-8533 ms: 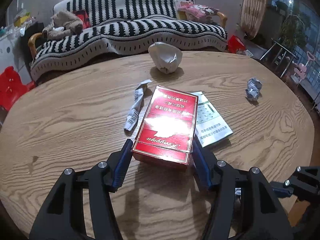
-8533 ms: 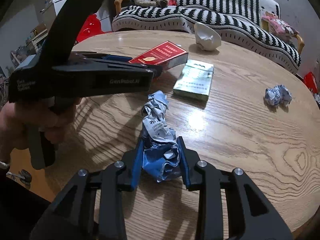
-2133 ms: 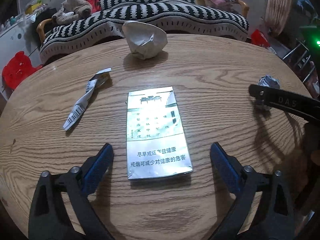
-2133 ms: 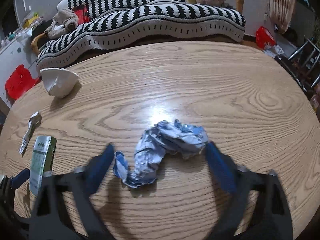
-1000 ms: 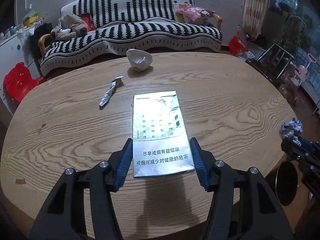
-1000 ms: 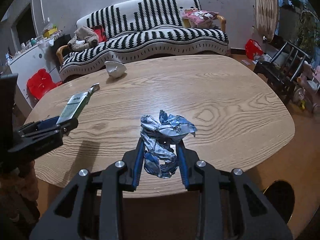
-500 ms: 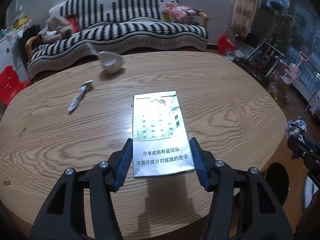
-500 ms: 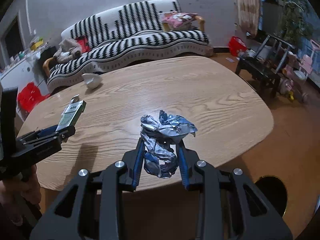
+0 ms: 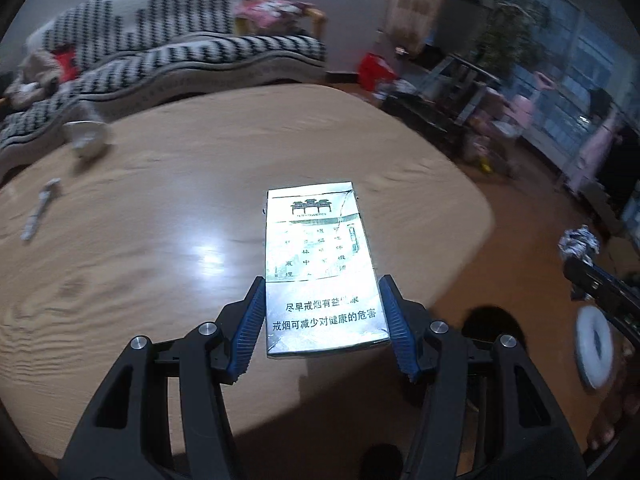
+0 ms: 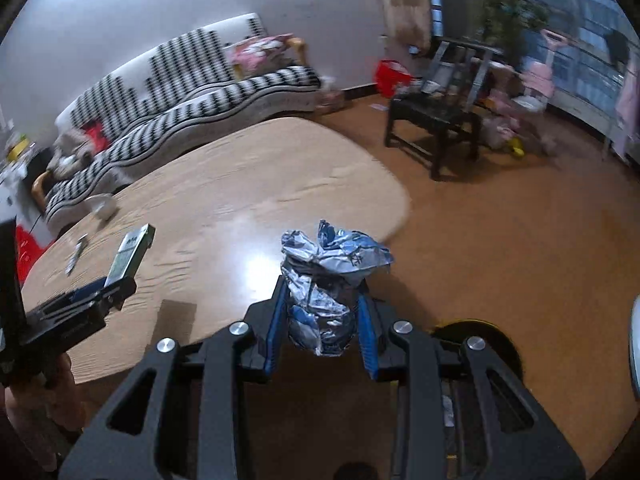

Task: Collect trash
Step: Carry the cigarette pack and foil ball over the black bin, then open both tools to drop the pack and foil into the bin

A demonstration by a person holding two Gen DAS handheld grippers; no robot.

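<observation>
Both grippers have swung away from the middle of the table toward its right-hand edge since a second ago, each carrying its load along; the room behind is smeared with motion blur.

The silver cigarette pack [image 9: 322, 268] sits clamped by its near end between the blue pads of the left gripper [image 9: 322, 320], jaws about half spread and pressing on the pack's two long sides. It is lifted off the wood, its printed face up and its far end pointing out over the oval wooden table [image 9: 160, 200]. In the right wrist view the same pack [image 10: 132, 254] shows edge-on at the left, sticking up from that gripper.

The crumpled blue-and-silver foil wrapper [image 10: 326, 284] is pinched in the right gripper [image 10: 322, 320], whose jaws stand narrow and squeeze the wad's lower half; its top bulges above the pads. It hangs over the table's near edge, with brown floor [image 10: 500, 240] beyond.

Left on the table, far side, are a crumpled white paper cup [image 9: 86, 138] and, nearer, a twisted paper strip [image 9: 40, 210], well apart from both grippers. A round dark opening [image 10: 476, 340] lies on the floor just beyond the right gripper. Behind the table runs a black-and-white striped sofa [image 9: 160, 48], and a dark wooden chair [image 10: 436, 120] stands off to the right.
</observation>
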